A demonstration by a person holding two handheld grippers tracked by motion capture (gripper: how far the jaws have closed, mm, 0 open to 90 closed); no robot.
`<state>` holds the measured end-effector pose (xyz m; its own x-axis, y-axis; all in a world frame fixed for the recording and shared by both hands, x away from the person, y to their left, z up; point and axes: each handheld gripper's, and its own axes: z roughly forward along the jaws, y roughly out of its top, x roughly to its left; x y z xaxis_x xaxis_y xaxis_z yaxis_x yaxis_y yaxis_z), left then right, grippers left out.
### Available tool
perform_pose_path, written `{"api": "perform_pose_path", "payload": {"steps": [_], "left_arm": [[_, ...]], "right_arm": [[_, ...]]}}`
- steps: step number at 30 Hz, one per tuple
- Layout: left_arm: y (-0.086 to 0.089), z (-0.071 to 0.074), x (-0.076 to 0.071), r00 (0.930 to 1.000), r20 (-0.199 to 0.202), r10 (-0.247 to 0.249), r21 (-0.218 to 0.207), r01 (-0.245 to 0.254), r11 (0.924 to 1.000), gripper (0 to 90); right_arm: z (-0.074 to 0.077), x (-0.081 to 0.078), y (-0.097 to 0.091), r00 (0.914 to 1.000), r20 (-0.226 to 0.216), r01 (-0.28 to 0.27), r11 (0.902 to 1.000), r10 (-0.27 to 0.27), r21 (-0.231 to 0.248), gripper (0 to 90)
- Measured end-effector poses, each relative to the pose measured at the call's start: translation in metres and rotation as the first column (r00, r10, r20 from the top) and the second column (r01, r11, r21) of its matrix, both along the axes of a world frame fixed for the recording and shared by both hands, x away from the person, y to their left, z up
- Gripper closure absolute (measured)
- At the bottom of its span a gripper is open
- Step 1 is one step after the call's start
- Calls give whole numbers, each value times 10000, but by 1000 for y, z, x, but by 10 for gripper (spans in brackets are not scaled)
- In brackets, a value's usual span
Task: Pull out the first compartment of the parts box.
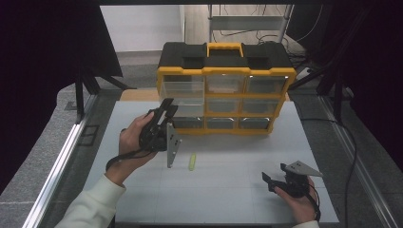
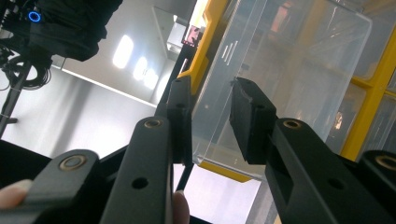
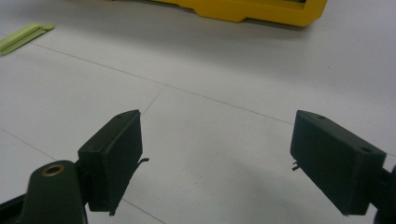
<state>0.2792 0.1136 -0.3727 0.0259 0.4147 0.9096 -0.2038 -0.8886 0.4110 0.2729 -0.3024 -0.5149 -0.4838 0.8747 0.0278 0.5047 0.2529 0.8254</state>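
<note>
Grippers, two: left gripper point(image 1: 166, 108) at frame centre-left, jaws narrowed around one pulled-out clear drawer point(image 1: 183, 91); right gripper point(image 1: 270, 182) lower right, spread wide, empty. One green clip point(image 1: 192, 161) centre.

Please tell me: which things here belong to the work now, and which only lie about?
In use:
- left hand-held gripper, jaws around the drawer's corner
- clear drawer, pulled out of the yellow organizer

Lying about:
- green strip on the table
- right hand-held gripper, open
</note>
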Motion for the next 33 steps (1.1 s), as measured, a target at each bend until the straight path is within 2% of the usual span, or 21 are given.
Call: {"api": "perform_pose_path", "payload": {"steps": [5,10,17,22,26,30,32,33], "left_arm": [[2,0,-1,10000,-31,4,-3,-4,10000,699],[2,-1,-1,10000,1,-57,-176,57,9998,695],[3,-1,-1,10000,-81,-54,-143,53,9999,672],[0,-1,-1,9999,-148,-43,-141,40,9999,586],[0,-1,-2,9982,-477,-361,-629,330,9975,464],[-1,0,-6,9927,-1006,-672,-578,616,9964,333],[-2,-1,-8,9916,-1091,-697,-509,645,9966,248],[-2,-1,-9,9914,-1095,-717,-505,665,9965,233]], "right_arm": [[0,0,0,10000,-2,-7,10000,7,9,171],[0,0,0,10000,-1,-26,10000,26,1,170],[0,0,0,10000,11,-16,10000,16,-13,170],[0,0,0,10000,21,-27,10000,27,-20,171],[0,0,0,10000,7,-26,10000,26,-17,171],[0,0,0,10000,27,-23,10000,23,-25,170],[0,0,0,10000,3,-18,10000,18,-5,170],[0,0,0,10000,4,-22,10000,22,-7,170]]}}
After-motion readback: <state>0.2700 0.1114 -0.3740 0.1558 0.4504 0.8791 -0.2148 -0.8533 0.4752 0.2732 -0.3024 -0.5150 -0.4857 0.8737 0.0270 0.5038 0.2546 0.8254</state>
